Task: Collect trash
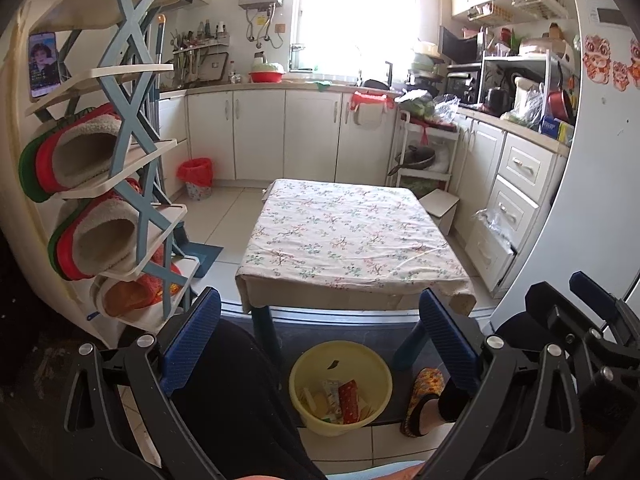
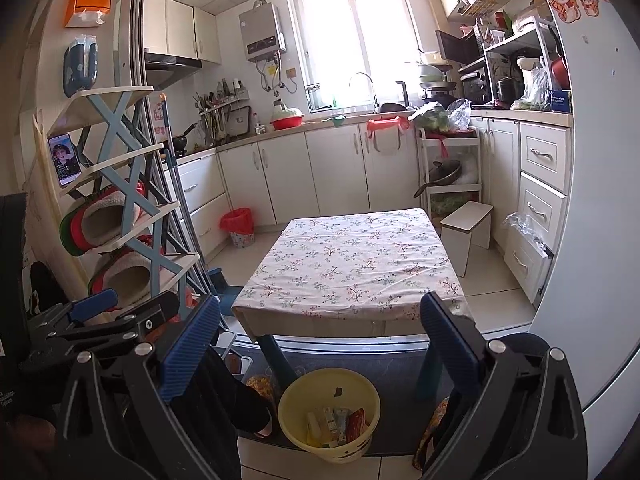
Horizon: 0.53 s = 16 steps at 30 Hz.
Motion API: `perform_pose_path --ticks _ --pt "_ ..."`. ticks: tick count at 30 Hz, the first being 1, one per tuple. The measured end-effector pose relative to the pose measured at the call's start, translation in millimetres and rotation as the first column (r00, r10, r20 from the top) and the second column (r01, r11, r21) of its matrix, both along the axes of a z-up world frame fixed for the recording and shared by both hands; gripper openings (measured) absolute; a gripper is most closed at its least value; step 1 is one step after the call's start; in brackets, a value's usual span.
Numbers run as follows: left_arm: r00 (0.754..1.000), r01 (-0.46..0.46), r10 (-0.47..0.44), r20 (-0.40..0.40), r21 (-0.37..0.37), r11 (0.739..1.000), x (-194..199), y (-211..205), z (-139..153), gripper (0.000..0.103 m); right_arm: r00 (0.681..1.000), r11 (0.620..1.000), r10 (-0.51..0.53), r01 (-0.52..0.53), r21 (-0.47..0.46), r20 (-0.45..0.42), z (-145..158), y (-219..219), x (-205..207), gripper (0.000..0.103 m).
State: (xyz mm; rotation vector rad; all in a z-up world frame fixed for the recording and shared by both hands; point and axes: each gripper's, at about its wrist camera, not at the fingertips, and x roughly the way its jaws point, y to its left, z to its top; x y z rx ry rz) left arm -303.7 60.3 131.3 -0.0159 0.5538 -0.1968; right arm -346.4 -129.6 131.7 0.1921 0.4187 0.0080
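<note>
Kitchen cabinets [image 1: 312, 132] line the walls around you, white and closed, under a bright window. Before you stands a low table [image 1: 352, 236] draped in a flowered cloth, its top bare of any litter you can see. Left of it, a slanted rack [image 1: 132, 148] holds fuzzy slippers. On the floor just in front of the table's near edge, between your feet, sits a yellow bin [image 2: 329, 416] with the trash [image 2: 338, 422] already inside: flat wrappers and small packets, including a red one. These look light, thin and crinkly, likely slippery, so any loose piece is best pinched by a flat edge or corner. A red-lined wastebasket [image 1: 197, 178] stands well apart by the far cabinets. Your left gripper [image 1: 320, 336] is spread wide and holds nothing; your right gripper [image 2: 320, 340] is likewise wide open and empty.
</note>
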Motion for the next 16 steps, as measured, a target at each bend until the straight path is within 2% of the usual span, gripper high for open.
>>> perform_pose_path --ticks 5,16 --pt "1.000 0.001 -0.002 0.030 0.032 0.999 -3.6 -2.4 0.6 0.095 1.000 1.000 0.000 0.000 -0.001 -0.002 -0.4 0.6 0.3 0.096" --pt "1.000 0.002 -0.001 -0.031 0.049 0.999 8.5 -5.3 -9.0 0.095 1.000 1.000 0.004 -0.005 -0.005 -0.018 -1.8 0.5 4.4 0.096"
